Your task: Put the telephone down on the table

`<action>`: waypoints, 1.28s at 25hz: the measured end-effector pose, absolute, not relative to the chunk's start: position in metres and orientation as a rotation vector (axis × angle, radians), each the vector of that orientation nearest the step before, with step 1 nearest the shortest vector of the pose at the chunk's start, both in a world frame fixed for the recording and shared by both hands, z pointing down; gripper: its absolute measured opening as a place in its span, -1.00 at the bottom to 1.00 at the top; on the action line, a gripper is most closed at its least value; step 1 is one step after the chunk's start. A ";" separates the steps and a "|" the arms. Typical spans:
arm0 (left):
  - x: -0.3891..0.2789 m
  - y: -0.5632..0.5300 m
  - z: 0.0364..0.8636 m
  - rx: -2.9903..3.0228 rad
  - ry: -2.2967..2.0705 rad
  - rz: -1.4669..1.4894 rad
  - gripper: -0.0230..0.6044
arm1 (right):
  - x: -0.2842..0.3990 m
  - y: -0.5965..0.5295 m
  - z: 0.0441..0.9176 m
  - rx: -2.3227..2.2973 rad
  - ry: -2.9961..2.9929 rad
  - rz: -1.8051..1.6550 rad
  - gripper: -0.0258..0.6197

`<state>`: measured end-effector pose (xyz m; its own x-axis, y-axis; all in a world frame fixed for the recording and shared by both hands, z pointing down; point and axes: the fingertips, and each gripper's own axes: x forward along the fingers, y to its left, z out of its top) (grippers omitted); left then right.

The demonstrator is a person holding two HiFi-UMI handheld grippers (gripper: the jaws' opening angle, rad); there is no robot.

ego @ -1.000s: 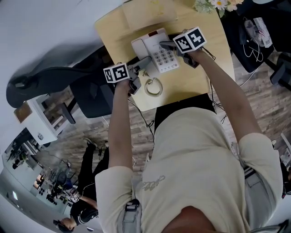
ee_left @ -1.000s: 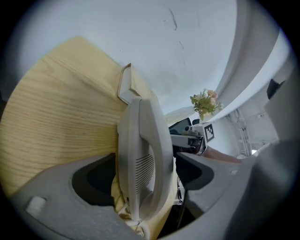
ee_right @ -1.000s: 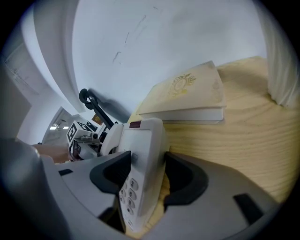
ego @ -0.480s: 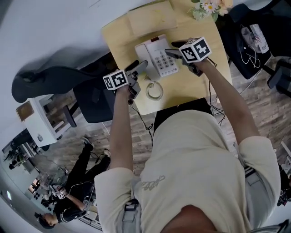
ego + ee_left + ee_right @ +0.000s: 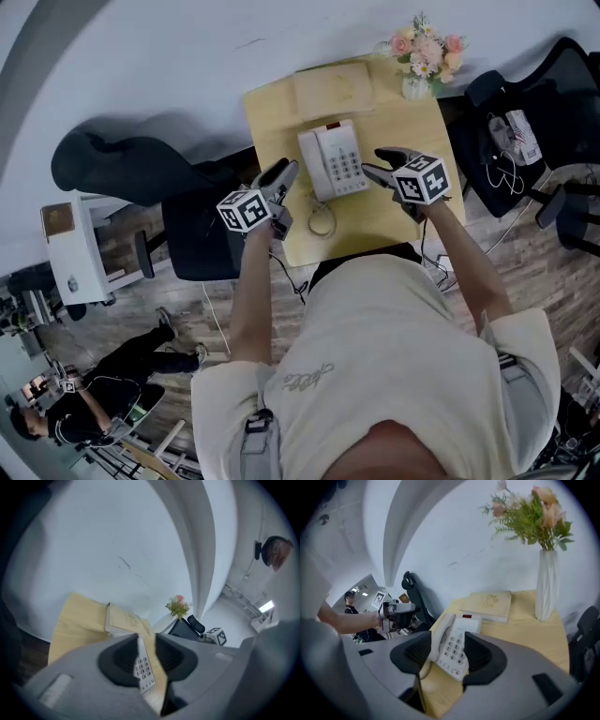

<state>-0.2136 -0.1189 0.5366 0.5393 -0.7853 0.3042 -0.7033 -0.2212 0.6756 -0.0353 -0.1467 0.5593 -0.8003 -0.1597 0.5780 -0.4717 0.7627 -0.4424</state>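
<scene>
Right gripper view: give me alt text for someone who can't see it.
A white telephone sits on a light wooden table, seen beyond the open, empty right gripper. Behind it are a book and a white vase of flowers against a pale wall.

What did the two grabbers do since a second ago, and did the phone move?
The left gripper and the right gripper both rose up and away from the telephone, holding nothing. The left gripper's jaws have just been closing partway, with nothing between them; the right gripper's stand apart. The telephone stayed on the table, and the book and flower vase kept their places.
</scene>
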 end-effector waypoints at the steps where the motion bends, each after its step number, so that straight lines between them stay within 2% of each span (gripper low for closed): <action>1: -0.214 -0.116 0.527 1.988 -1.233 -0.132 -0.80 | -0.034 -0.143 0.549 0.478 -2.458 0.802 -0.23; 8: -0.191 -0.106 0.452 2.208 -1.244 -0.175 -0.87 | -0.030 -0.124 0.480 0.477 -2.592 0.720 -0.24; 14: -0.162 -0.092 0.385 2.409 -1.253 -0.038 -0.87 | -0.033 -0.110 0.420 0.435 -2.711 0.580 -0.24; 15: -0.157 -0.089 0.374 2.439 -1.261 -0.013 -0.87 | -0.034 -0.109 0.410 0.432 -2.734 0.559 -0.26; 20: -0.145 -0.085 0.332 2.554 -1.334 0.082 -0.87 | -0.038 -0.107 0.360 0.466 -2.841 0.441 -0.65; 24: -0.148 -0.095 0.312 2.573 -1.390 0.045 -0.87 | -0.036 -0.114 0.328 0.575 -2.896 0.357 -0.88; 32: -0.155 -0.095 0.268 2.591 -1.563 0.057 -0.87 | -0.037 -0.113 0.275 0.613 -2.968 0.166 -0.91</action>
<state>-0.1545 -0.0953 0.2678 0.4676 -0.8792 0.0913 -0.8835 -0.4617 0.0787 -0.0373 -0.1129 0.2748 -0.9131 -0.3878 0.1261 -0.3995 0.9128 -0.0853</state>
